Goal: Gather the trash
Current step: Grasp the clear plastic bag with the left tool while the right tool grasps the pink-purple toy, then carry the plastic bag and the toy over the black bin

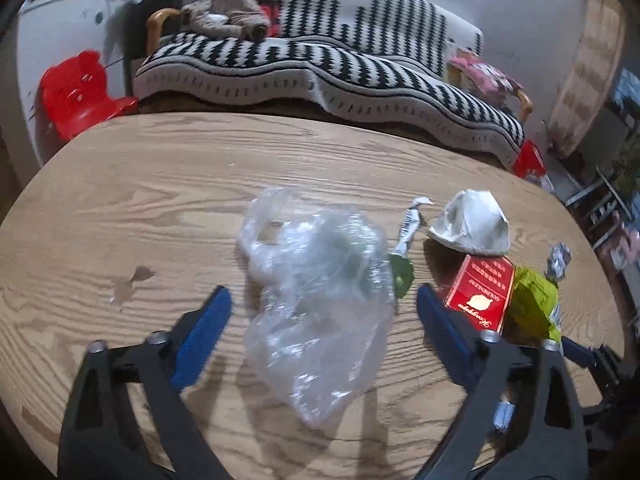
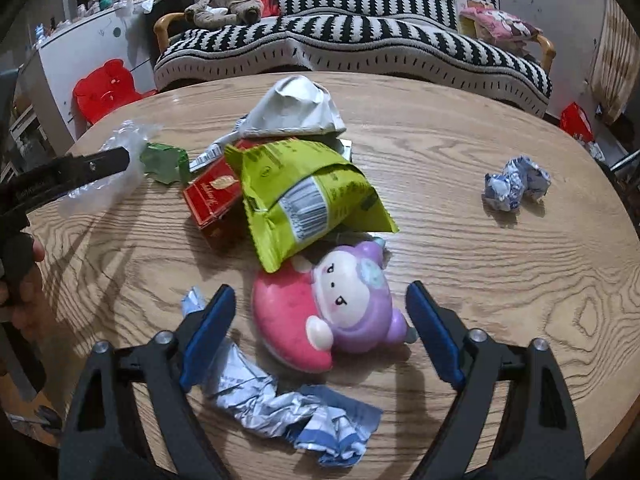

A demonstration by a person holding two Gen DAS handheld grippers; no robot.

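In the left wrist view my left gripper (image 1: 324, 300) is open, its blue fingers on either side of a clear plastic bag (image 1: 320, 288) lying on the wooden table (image 1: 140, 200). To its right lie a small green wrapper (image 1: 402, 276), a white crumpled paper (image 1: 472, 222), a red box (image 1: 480, 292) and a lime snack bag (image 1: 534, 300). In the right wrist view my right gripper (image 2: 320, 316) is open around a pink and purple plush toy (image 2: 332, 304). A crumpled blue-white wrapper (image 2: 288, 404) lies under its left finger. The lime snack bag (image 2: 304, 188), red box (image 2: 208, 196) and white paper (image 2: 296, 110) lie beyond.
Another crumpled blue-white wrapper (image 2: 516, 184) lies at the table's right. The left gripper (image 2: 72, 176) shows at the left of the right wrist view. A striped sofa (image 2: 360, 40) stands behind the table, a red plastic stool (image 2: 108, 88) to its left.
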